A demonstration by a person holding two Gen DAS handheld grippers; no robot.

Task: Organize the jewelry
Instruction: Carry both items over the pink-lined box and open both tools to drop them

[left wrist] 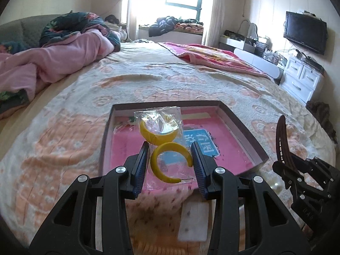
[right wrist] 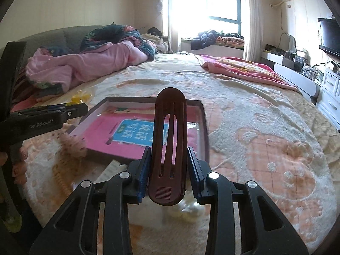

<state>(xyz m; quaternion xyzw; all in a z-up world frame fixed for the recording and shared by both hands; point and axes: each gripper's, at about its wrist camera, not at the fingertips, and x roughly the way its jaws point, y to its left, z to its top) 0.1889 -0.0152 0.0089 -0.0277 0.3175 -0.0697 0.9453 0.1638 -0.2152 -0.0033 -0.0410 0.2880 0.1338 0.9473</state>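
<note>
Hair clip (right wrist: 169,146) upright, long axis vertical, in right hand-held gripper (right wrist: 169,170)

The hair clip (right wrist: 169,140) hides part of the box's (right wrist: 204,127) blue label (right wrist: 136,132); its lettering is unreadable.

Yellow crescent earrings (left wrist: 161,137) in a clear plastic bag (left wrist: 158,119), brown hair clip (right wrist: 169,146), dark-rimmed box (left wrist: 244,125) lined hot pink with a blue label (left wrist: 200,142). Bedspread (left wrist: 191,80) is cream with peachy-orange florals, black grippers with blue pads (left wrist: 141,165).
</note>
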